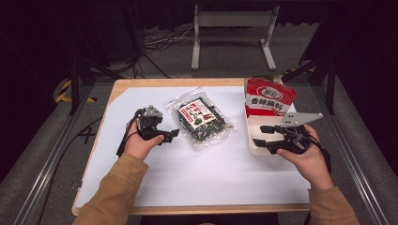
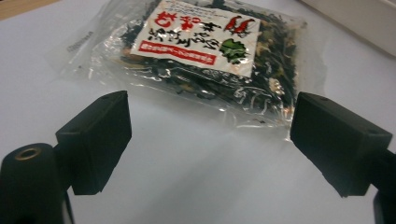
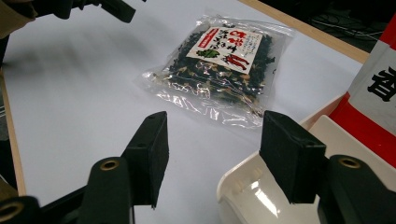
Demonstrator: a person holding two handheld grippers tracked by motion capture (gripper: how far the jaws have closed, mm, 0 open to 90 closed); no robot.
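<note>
Resting on the white sheet [image 1: 197, 173] that covers the table, a clear bag of dark dried food [image 1: 201, 118] is seen near the middle, slightly left of centre. Just to its left the left gripper [image 1: 172, 134] is held, its jaws spread apart and nothing between them; the bag lies just beyond them in the left gripper view. At the right, a white tray [image 1: 256, 143] is found, with a red-and-white packet [image 1: 269, 97] at its far end. The right gripper [image 1: 261, 135] is held over the tray's near left corner, jaws apart and gripping nothing.
</note>
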